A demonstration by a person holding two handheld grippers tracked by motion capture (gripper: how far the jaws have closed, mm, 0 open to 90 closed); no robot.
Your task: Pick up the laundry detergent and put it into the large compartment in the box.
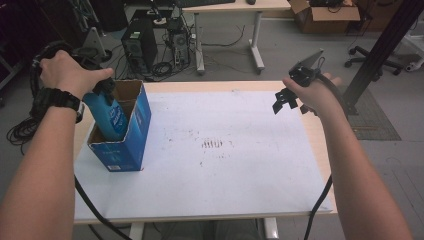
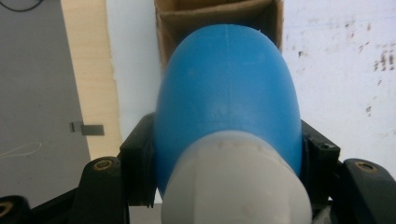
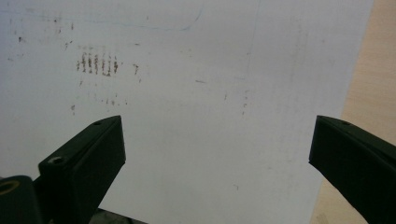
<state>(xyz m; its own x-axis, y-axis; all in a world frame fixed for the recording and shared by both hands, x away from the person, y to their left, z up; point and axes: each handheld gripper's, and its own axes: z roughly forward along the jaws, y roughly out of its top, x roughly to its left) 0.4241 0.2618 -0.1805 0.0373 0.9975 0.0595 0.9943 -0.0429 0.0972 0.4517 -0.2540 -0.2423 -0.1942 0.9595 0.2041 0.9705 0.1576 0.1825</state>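
Observation:
A blue bottle (image 1: 111, 116) with a white cap end (image 2: 233, 186) stands partly inside an open blue cardboard box (image 1: 131, 135) at the table's left. My left gripper (image 1: 103, 86) is shut on the bottle near its top, its black jaws pressing both sides of the blue body (image 2: 229, 93). The box's brown inner walls (image 2: 210, 16) show beyond the bottle. My right gripper (image 1: 286, 98) hangs open above the table's far right, nothing between its fingers (image 3: 88, 158), and it looks down on the white sheet (image 3: 196, 93).
A white sheet (image 1: 215, 150) with brown smudges (image 1: 212, 144) covers most of the wooden table (image 1: 312, 130). Behind the table are a computer tower (image 1: 139, 45), another desk (image 1: 230, 7), a cardboard box (image 1: 325, 15) and a black post (image 1: 380, 50). Cables trail off both grippers.

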